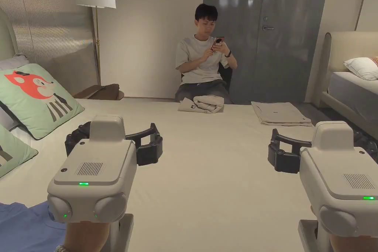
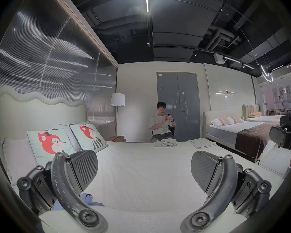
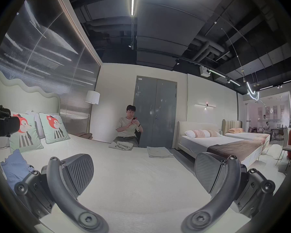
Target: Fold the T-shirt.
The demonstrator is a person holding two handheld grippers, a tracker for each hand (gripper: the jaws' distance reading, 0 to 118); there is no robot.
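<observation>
Nearest, a crumpled blue T-shirt (image 1: 22, 227) lies unfolded at the cream bed's (image 1: 206, 175) near-left corner, beside the left hand-held gripper (image 1: 149, 145); the right hand-held gripper (image 1: 282, 155) hovers well apart. Both have jaws spread and empty, seemingly poised to begin. Farther off, a bundled beige garment (image 1: 205, 104) and a flat-folded beige garment (image 1: 280, 113) sit at the far edge, probably set aside, before a seated person (image 1: 202, 61).
</observation>
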